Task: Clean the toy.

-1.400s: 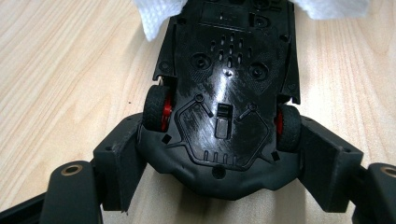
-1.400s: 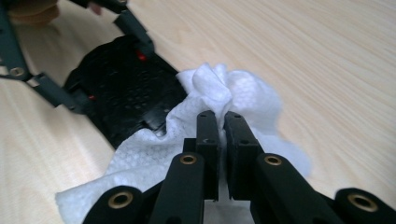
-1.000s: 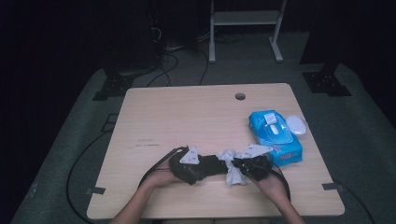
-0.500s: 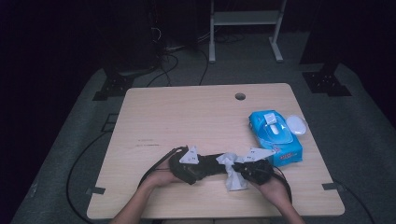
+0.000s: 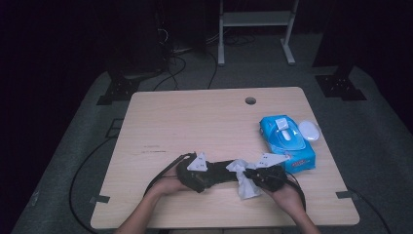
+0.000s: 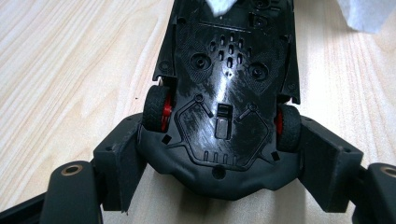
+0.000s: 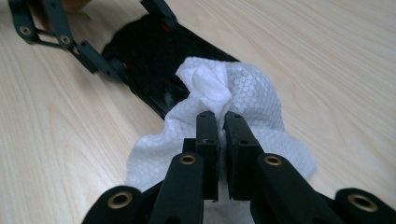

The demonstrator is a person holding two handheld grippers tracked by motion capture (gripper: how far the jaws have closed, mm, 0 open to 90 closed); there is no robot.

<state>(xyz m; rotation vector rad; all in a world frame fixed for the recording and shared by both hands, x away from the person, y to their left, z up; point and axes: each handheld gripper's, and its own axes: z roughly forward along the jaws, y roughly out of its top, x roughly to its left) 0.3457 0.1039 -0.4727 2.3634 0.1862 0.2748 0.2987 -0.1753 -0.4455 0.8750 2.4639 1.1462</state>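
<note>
The left claw (image 6: 219, 154) pinches the upturned toy car (image 6: 229, 84) by its wheels; the right claw (image 7: 220, 121) pinches a white wipe (image 7: 243, 93) against the car's far end.

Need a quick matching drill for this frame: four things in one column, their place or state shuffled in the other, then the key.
Things:
1. toy car
2. white wipe
3. blue wipes pack
4. white lid

Places or states:
A. lies on the table just right of the pack
B. upside down, clamped at its wheels by the left gripper
C. pinched between the shut jaws of the right gripper, bunched against the car
D. sits near the table's right edge, flap open

Pairs: 1-B, 2-C, 3-D, 4-A
</note>
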